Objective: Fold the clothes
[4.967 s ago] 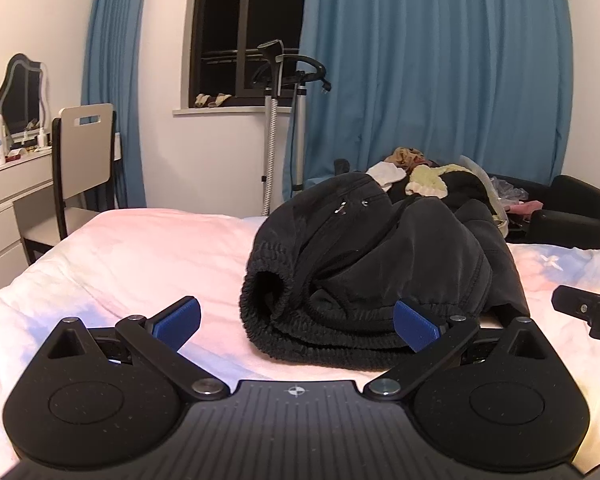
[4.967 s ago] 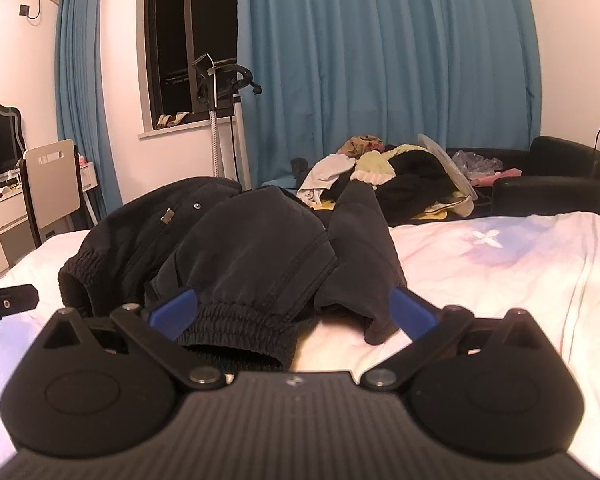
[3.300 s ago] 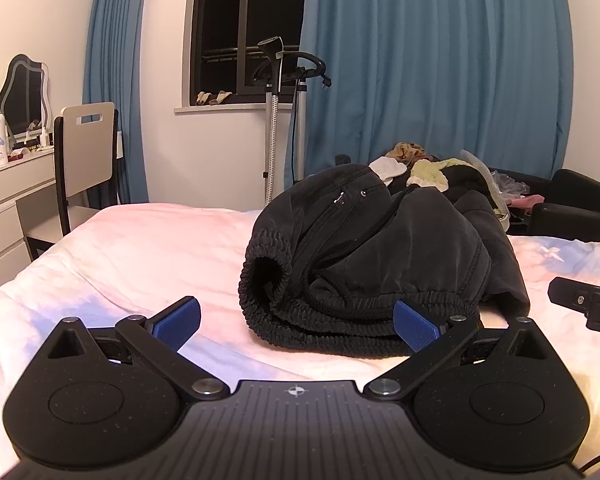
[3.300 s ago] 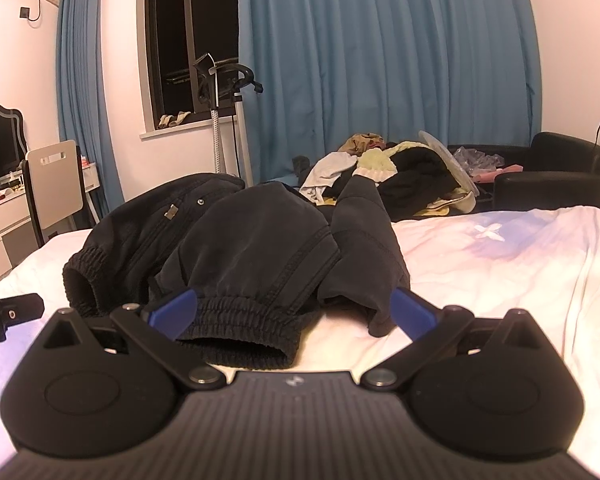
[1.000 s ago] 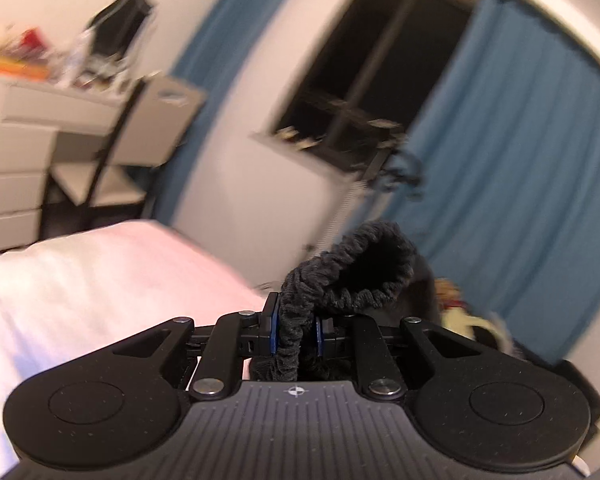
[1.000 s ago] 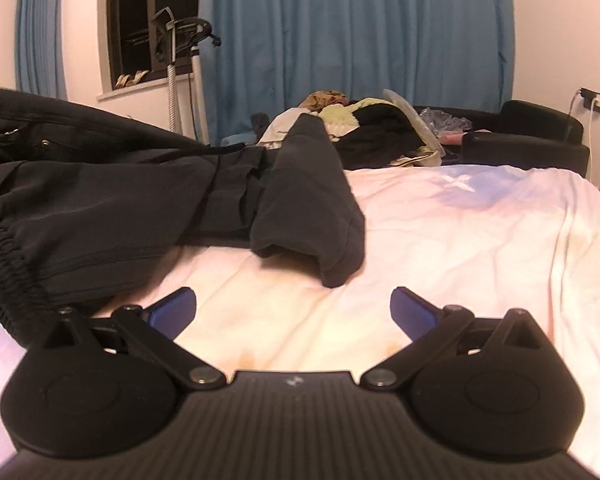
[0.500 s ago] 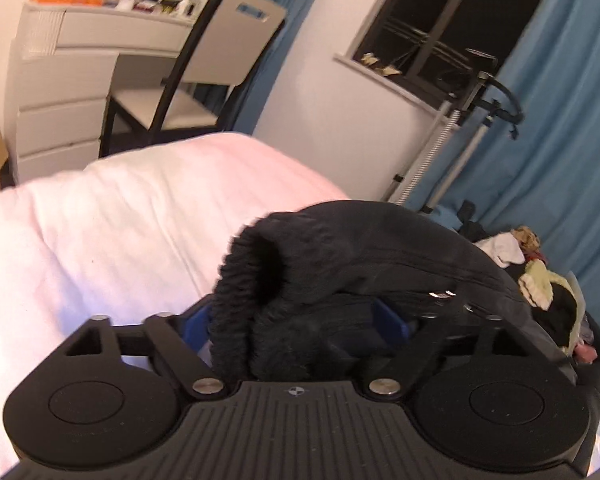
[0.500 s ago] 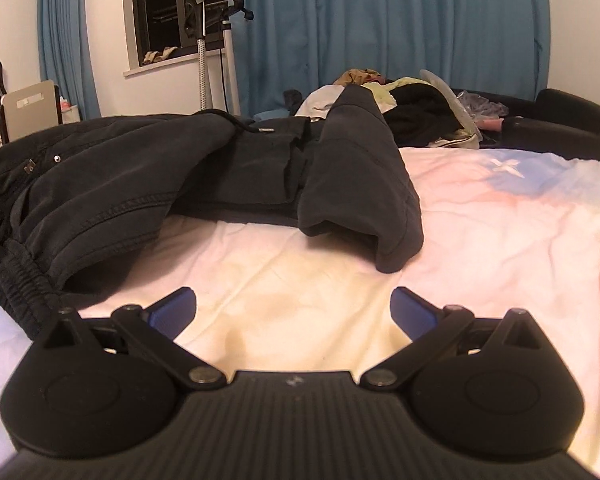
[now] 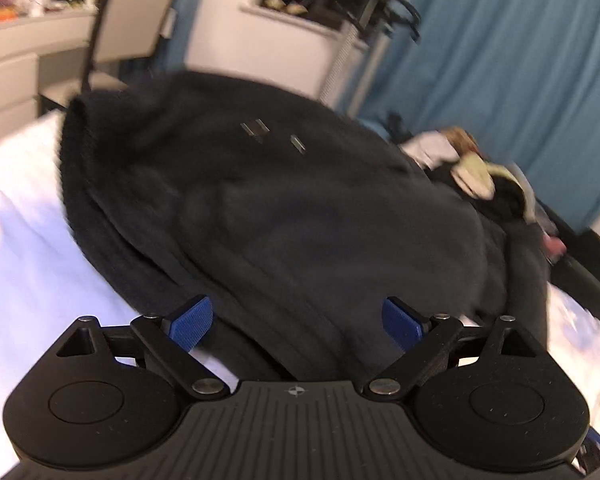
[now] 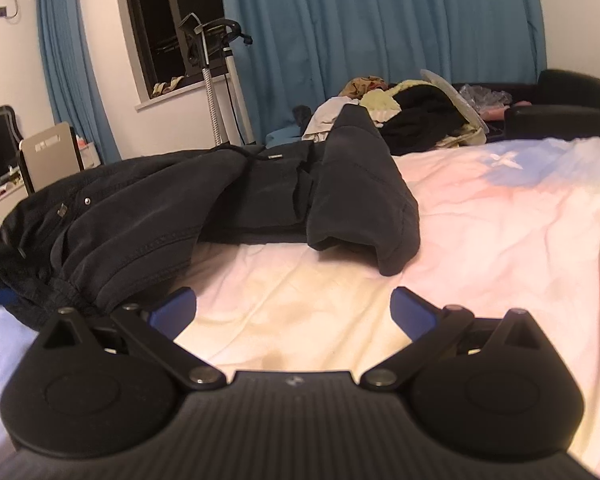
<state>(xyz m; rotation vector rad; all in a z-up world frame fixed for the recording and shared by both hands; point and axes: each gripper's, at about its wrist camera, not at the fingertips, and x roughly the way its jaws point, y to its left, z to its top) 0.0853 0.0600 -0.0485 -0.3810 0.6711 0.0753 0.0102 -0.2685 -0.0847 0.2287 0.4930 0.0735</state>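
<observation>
Both wrist views low, sharing jacket (image 9: 284,208), left seemingly nearer

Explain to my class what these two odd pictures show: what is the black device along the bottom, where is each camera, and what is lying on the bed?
Each picture comes from a fisheye camera fixed to a hand-held tool that a person carries, one in each hand. There is no robot arm. The black ribbed body at the bottom is the tool itself, and its two blue-tipped fingers point forward. The blurred picture looks along the left gripper, the sharp one along the right gripper. Both stand wide open and hold nothing. A crumpled black jacket with ribbed cuffs lies on the pale pink and blue bedsheet, waiting to be folded. The left gripper sits close over it; the right one is over bare sheet. Behind are teal curtains and a pile of mixed clothes.
</observation>
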